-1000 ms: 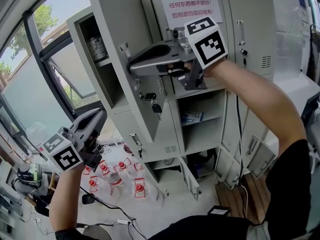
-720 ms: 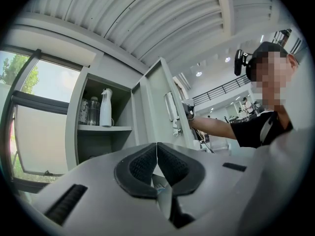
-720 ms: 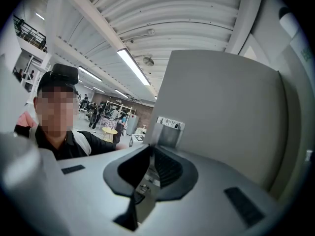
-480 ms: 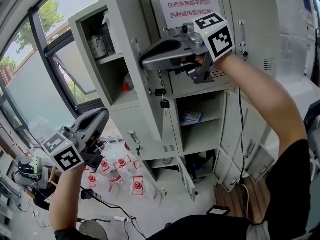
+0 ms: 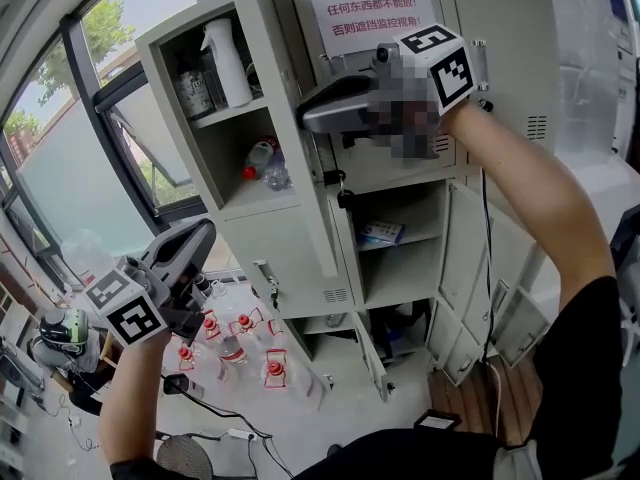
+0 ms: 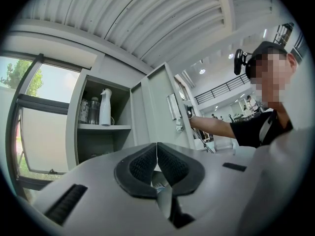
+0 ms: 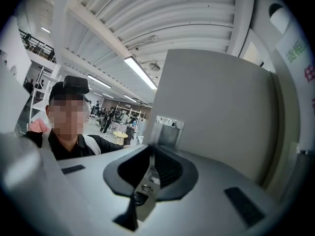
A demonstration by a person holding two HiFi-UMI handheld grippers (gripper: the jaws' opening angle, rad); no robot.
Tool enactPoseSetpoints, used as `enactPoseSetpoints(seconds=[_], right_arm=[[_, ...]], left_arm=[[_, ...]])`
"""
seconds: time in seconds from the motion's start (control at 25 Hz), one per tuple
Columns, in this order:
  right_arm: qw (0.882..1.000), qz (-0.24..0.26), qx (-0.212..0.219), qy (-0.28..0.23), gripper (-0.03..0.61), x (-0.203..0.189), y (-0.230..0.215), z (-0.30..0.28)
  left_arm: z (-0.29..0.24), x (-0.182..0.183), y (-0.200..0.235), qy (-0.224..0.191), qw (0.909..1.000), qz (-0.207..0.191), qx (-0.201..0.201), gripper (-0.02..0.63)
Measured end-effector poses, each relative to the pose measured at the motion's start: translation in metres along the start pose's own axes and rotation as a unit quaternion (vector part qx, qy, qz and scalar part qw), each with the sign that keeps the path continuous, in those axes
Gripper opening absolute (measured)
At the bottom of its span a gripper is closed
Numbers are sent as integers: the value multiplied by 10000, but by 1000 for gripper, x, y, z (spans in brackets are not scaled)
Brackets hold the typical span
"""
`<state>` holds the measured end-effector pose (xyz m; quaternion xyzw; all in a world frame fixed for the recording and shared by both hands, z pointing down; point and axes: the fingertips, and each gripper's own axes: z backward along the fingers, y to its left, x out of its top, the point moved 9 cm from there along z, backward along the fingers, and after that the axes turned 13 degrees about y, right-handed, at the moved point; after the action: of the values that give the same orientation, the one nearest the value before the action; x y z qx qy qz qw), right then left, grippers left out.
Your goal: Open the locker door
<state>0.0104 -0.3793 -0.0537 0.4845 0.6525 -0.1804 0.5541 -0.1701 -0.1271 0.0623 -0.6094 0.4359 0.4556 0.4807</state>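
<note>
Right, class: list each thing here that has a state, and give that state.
locker door: open wide.
right gripper: shut on the locker door's edge.
left gripper: shut, nothing between its jaws.
spray bottle: upright.
right-hand door: closed.
bottom door: open.

a large open industrial hall used as a workspace. a bank of grey metal lockers (image 5: 500,118) fills 12 to 3 o'clock, one locker door (image 5: 285,168) swung open, a printed notice (image 5: 370,8) stuck at the top. tall windows (image 5: 60,168) at 9 o'clock. overhead, a corrugated metal ceiling (image 7: 162,14) with strip lights (image 7: 140,73). a mezzanine railing (image 6: 221,90) runs behind. bottles (image 5: 240,353) stand on the floor (image 5: 330,418) at 7 o'clock.
</note>
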Motion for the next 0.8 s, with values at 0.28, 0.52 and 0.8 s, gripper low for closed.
enactPoseSetpoints(seconds=[0.28,0.52,0.8], right_arm=[[9998,-5,172,-105,41,-6,1,13],[9991,-64,372,-182,41,-11,0,23],[9975,-200,563,-387,41,-18,-1,33]], left_arm=[[4,2,-12,-31,10000,-32,16,17],[6,3,-15,-28,10000,-47,42,17],[8,4,-16,-53,10000,-47,70,17]])
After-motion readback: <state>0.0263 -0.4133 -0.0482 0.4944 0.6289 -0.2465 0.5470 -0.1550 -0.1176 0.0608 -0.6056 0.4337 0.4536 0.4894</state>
